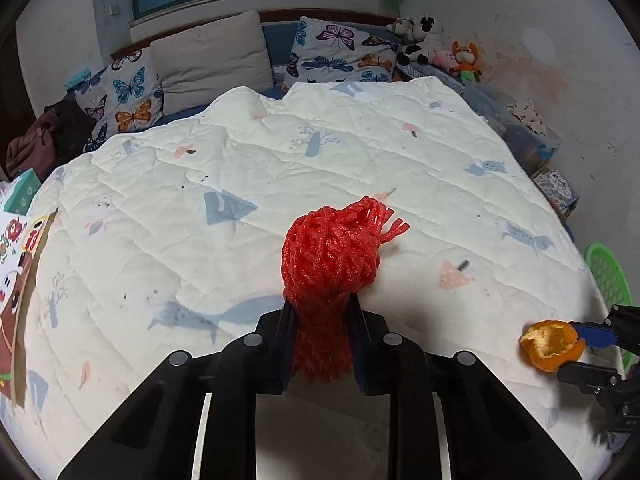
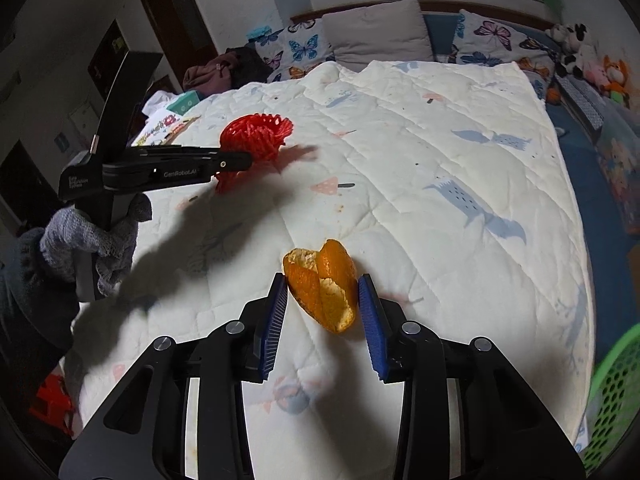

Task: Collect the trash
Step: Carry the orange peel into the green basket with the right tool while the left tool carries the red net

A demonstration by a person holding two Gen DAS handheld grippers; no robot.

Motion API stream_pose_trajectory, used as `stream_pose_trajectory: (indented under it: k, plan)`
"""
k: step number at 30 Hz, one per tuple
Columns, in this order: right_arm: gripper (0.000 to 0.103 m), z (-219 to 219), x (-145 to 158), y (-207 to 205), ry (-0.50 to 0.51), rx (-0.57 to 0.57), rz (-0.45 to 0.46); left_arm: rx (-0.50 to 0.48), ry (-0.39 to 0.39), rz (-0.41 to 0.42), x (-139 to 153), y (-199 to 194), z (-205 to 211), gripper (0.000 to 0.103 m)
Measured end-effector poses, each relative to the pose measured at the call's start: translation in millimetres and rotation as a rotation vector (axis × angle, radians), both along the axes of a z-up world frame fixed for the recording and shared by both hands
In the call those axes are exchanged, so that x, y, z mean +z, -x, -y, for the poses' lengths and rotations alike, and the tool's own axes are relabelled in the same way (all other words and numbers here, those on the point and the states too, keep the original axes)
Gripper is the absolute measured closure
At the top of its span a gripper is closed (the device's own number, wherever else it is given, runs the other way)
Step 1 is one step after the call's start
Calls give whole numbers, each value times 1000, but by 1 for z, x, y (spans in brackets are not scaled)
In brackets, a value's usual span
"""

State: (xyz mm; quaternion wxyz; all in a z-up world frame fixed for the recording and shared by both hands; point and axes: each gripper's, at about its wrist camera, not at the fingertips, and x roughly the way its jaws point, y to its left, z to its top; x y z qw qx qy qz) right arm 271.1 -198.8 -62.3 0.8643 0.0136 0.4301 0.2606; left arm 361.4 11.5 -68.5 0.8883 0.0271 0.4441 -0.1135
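My left gripper point(image 1: 320, 304) is shut on a red foam fruit net point(image 1: 332, 256) and holds it over the white quilt point(image 1: 200, 168). The net also shows in the right wrist view point(image 2: 252, 140), clamped in the left gripper point(image 2: 236, 162). My right gripper point(image 2: 323, 284) is shut on an orange peel point(image 2: 322, 288), held above the quilt point(image 2: 440, 152). In the left wrist view the peel point(image 1: 550, 344) sits between the right gripper's fingers point(image 1: 592, 334) at the right edge.
A green perforated basket point(image 2: 612, 396) stands off the bed's right corner, also in the left wrist view point(image 1: 608, 276). Pillows point(image 1: 208, 60) and plush toys point(image 1: 436, 48) line the headboard. Printed packaging point(image 1: 16, 280) lies at the quilt's left edge.
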Motion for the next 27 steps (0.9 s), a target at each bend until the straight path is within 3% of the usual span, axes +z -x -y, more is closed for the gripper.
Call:
stream_pose_trajectory:
  k: [15,21,27]
  plan:
    - [68,37,25,68,-24,-99,46,-116,52,115,64,90,43,82]
    - [68,73,39,98,-29,-195,75,-199,71,136,77,118,78,82]
    - [68,133,45,129,40,-340,88,-302,72,162,88,142,127,82]
